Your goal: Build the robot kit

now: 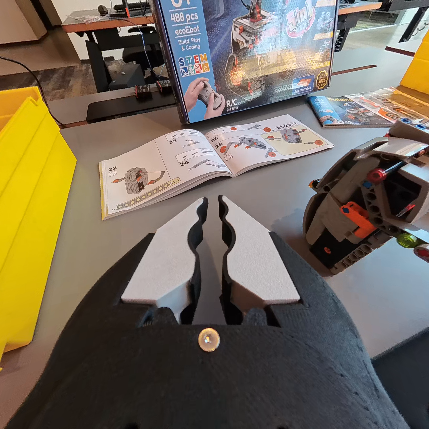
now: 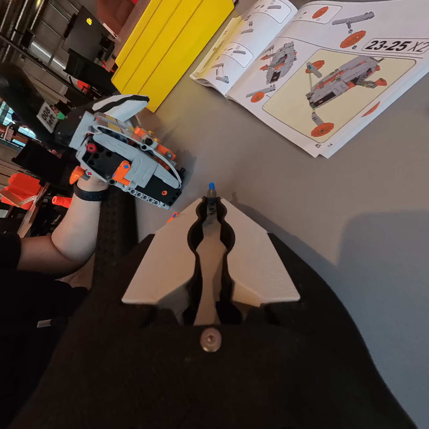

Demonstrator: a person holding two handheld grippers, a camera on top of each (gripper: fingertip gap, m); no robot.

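My left gripper (image 1: 212, 199) hovers over the grey table (image 1: 267, 204), its jaws almost together with only a narrow gap and nothing between them. It points at an open instruction booklet (image 1: 185, 162). A grey, black and orange brick model (image 1: 362, 209) rests tilted on the table just to its right. My right gripper (image 2: 211, 200) is shut on a small dark grey part with a blue tip (image 2: 211, 191) and holds it over the table, right of the model (image 2: 139, 167). The left gripper (image 2: 123, 104) shows behind the model there.
A yellow bin (image 1: 27, 185) stands at the left, also in the right wrist view (image 2: 167, 46). A large toy box (image 1: 243, 58) stands upright behind the booklet (image 2: 325, 69). More booklets (image 1: 348, 111) lie at the back right. A person's forearm (image 2: 76, 222) is at the table's edge. My hands' fingertips stand some 20 cm from each other.
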